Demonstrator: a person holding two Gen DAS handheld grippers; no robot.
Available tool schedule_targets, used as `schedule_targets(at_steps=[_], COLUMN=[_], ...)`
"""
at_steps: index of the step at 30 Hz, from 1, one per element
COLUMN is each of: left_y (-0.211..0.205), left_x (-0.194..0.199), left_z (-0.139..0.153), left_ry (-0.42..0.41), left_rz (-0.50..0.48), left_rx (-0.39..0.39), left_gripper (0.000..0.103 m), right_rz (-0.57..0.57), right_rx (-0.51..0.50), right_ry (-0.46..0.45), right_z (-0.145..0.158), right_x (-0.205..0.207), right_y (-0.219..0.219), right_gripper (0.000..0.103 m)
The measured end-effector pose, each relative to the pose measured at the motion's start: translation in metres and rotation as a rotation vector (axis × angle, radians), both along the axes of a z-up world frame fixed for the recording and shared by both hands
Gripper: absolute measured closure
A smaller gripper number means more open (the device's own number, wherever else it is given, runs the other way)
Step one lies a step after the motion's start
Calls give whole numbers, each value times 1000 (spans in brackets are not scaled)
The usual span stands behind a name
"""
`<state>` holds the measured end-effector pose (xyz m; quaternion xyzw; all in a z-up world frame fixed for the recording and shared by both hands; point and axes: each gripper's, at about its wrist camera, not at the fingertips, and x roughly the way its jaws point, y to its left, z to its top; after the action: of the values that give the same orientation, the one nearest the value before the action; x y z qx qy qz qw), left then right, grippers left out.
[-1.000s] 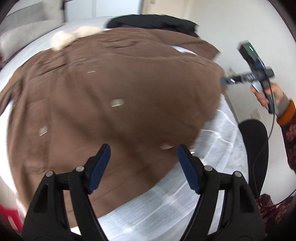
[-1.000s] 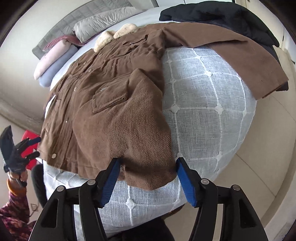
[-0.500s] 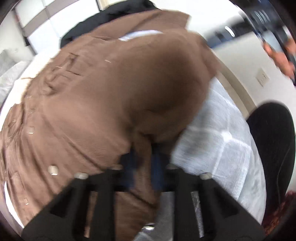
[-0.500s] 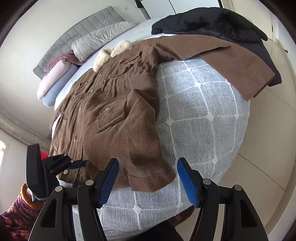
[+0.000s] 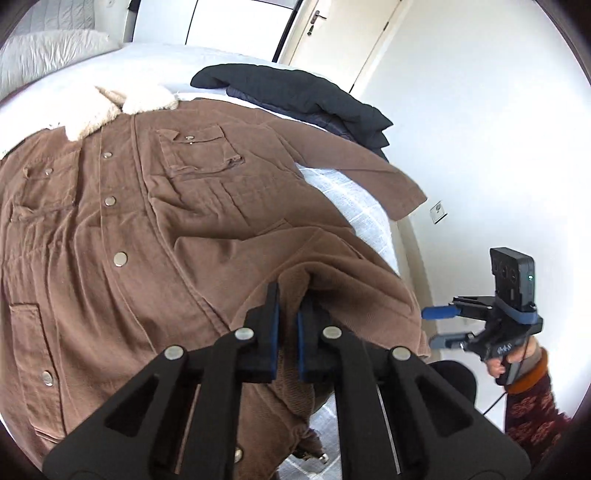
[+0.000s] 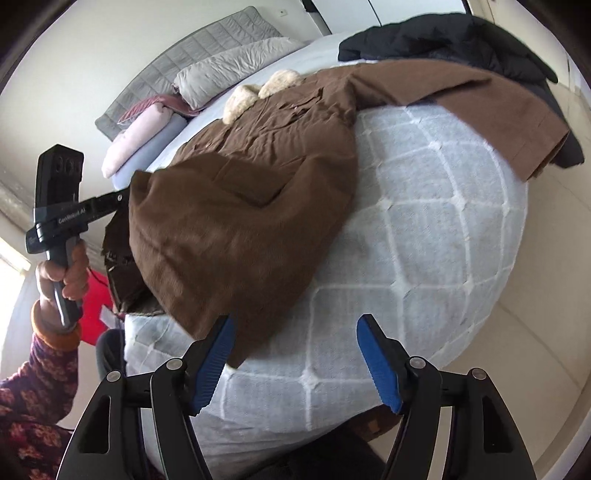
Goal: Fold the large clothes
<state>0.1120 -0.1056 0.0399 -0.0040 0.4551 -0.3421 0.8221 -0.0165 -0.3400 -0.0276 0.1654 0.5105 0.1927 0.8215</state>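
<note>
A bed (image 6: 443,229) with a white quilted cover fills most of the view. A black coat (image 6: 461,44) lies in a heap near its far edge. At the head end, a grey padded headboard (image 6: 192,62) backs a pale grey pillow (image 6: 236,70), with pink and lilac folded bedding (image 6: 144,136) stacked just beside it. White doors (image 5: 332,33) stand beyond, and a wall socket (image 5: 437,211) sits low on the wall.

Left gripper (image 5: 287,325) pinched tight on a fold of the brown jacket (image 5: 155,229), hem raised, pointing steeply down. Right gripper (image 6: 295,354) jaws opening, nothing gripped; jacket edge seems just to brush its left pad. Patterned sleeve (image 6: 33,387), hand (image 6: 62,275) on left handle.
</note>
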Motion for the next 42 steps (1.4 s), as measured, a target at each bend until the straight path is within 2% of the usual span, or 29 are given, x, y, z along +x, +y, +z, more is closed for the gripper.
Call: schedule_targets(at_steps=[6, 8, 10, 11, 12, 13, 14, 15, 16, 19, 20, 21, 22, 24, 26, 27, 29, 31, 32, 33, 34, 35, 36, 37, 38, 42], left_y=[-6, -6, -7, -8, -8, -9, -10, -9, -9, -7, -8, -11, -16, -28, -35, -33, -19, 3, 21, 39, 58, 78, 102, 125, 146, 229], left_x=[6, 4, 3, 3, 3, 3, 3, 2, 0, -8, -12, -18, -26, -43, -57, -60, -65, -68, -70, -72, -73, -74, -74, -74, -73, -62], left_z=[-11, -11, -12, -11, -11, -10, -10, -9, -6, 2, 4, 5, 2, -9, -29, -39, -57, -61, -58, -52, -45, -38, -31, -25, -22, -28], left_ry=[24, 20, 11, 6, 2, 2, 0, -9, -25, -47, -46, -42, -31, -6, 20, 54, 136, 167, 166, 152, 125, 90, 48, 22, 16, 62], left_rz=[-1, -5, -12, -19, -22, -27, -30, -29, -32, -82, -125, -175, -229, -315, -369, -386, -375, -330, -301, -271, -229, -178, -110, -47, 11, 272], left_rx=[-1, 3, 15, 21, 26, 28, 31, 38, 51, 55, 44, 34, 27, 49, 100, 105, 103, 108, 97, 87, 80, 80, 83, 83, 80, 90], left_gripper=[94, 94, 94, 94, 94, 94, 94, 94, 94, 94, 93, 90, 89, 79, 75, 73, 73, 72, 68, 56, 49, 34, 28, 27, 27, 26], right_rz=[61, 75, -3, -59, -101, -145, -162, -170, -169, -154, -181, -216, -269, -343, -325, -312, -257, -232, -221, -211, -204, -203, -204, -208, -213, -219], right_rx=[-8, -53, -106, -96, -84, -86, -93, -79, -61, 32, 41, 31, 15, -12, -197, -243, -262, -232, -211, -183, -147, -116, -92, -68, -48, -2], right_ry=[39, 23, -17, -30, -43, -52, -35, -26, -36, -179, -263, -305, -310, -212, -73, 0, 188, 259, 274, 275, 261, 236, 211, 177, 136, 17], right_z=[-16, -21, -23, -23, -23, -22, -22, -18, -9, 56, 87, 102, 112, 97, 57, 34, -18, -39, -41, -39, -33, -24, -15, -5, 6, 30], right_x=[1, 2, 7, 10, 14, 19, 25, 26, 24, -4, -15, -18, -17, -5, 9, 13, 13, 0, -7, -14, -22, -29, -35, -38, -39, -36], right_y=[48, 65, 69, 65, 61, 57, 54, 53, 53, 45, 32, 19, -1, -30, -36, -37, -41, -47, -52, -57, -63, -68, -72, -77, -80, -69], right_gripper=[30, 30, 30, 33, 40, 76, 95, 95, 95, 96, 96, 96, 97, 97, 95, 93, 90, 89, 88, 86, 79, 71, 65, 52, 43, 37])
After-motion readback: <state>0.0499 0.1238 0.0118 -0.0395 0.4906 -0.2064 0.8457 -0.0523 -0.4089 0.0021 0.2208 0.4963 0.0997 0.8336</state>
